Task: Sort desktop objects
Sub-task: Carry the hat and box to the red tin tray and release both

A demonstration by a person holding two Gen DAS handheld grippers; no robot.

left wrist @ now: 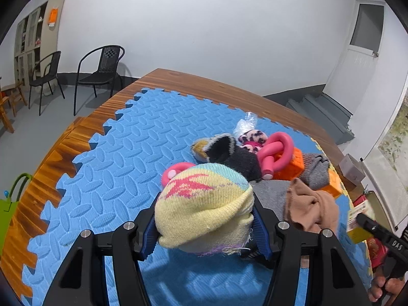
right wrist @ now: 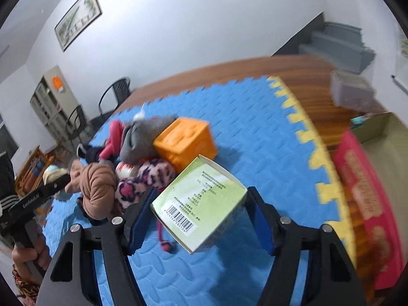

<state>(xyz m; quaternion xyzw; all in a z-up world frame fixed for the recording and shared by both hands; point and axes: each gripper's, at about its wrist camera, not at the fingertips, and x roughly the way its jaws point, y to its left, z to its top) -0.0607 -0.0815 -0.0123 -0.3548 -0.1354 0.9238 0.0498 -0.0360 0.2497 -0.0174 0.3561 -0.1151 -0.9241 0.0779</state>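
knit sock [left wrist: 204, 211], glossy card box [right wrist: 201, 204], foam mat [left wrist: 122, 148]

So my left gripper [left wrist: 204, 227] is black with blue pads, and the rolled sock [left wrist: 204, 209] in it is pale yellow with a light-blue toe and a pink star-ish pattern; the foam mat [left wrist: 122, 173] is bright blue with an embossed leaf texture, and the table [left wrist: 51, 158] under it is reddish-brown striped wood; the foam curler [left wrist: 276, 150] is hot pink, next to a black sock [left wrist: 242, 162] and a tan one [left wrist: 309, 207]. My right gripper [right wrist: 201, 216] has the same black and blue colours; its box [right wrist: 201, 204] is light green and white with a black barcode; the cube [right wrist: 186, 141] is orange; the fuzzy sock [right wrist: 145, 178] is pink leopard print; the mat's edge strip [right wrist: 303, 130] is yellow.
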